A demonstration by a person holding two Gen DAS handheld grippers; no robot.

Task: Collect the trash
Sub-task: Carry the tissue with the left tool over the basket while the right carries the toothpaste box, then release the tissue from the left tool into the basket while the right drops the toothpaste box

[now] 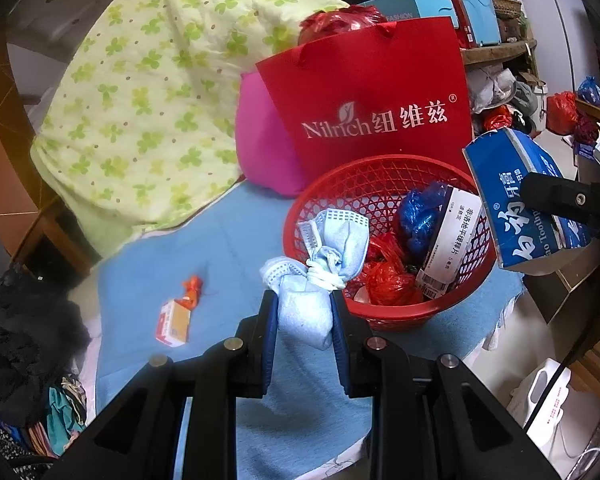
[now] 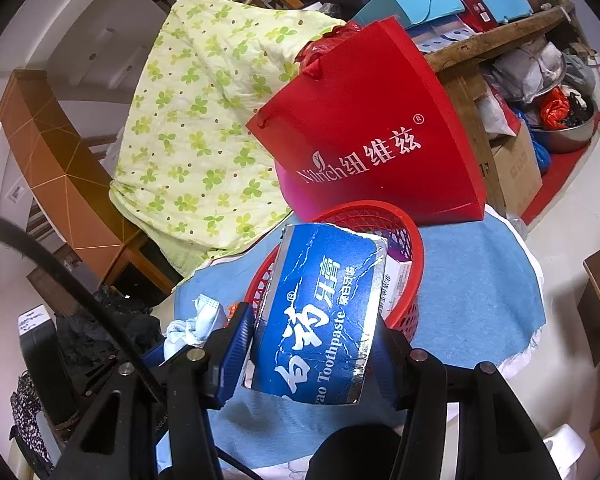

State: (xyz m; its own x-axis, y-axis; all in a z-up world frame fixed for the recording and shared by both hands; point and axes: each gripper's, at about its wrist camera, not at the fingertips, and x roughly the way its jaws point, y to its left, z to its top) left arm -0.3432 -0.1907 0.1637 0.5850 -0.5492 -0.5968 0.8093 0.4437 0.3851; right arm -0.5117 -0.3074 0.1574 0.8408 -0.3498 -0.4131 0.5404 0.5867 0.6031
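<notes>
My left gripper is shut on a bundled pale-blue face mask, held just at the near rim of the red mesh basket. Inside the basket lie a white medicine box, a blue plastic wad and crumpled red plastic. My right gripper is shut on a torn blue toothpaste box, held over the basket; that box hangs at the basket's right rim in the left wrist view. A small red-and-white box and an orange wrapper lie on the blue cloth.
A red paper bag stands behind the basket, with a pink cushion and a green clover quilt to its left. Dark clothes pile at the left. The blue cloth drops off to the floor at the right.
</notes>
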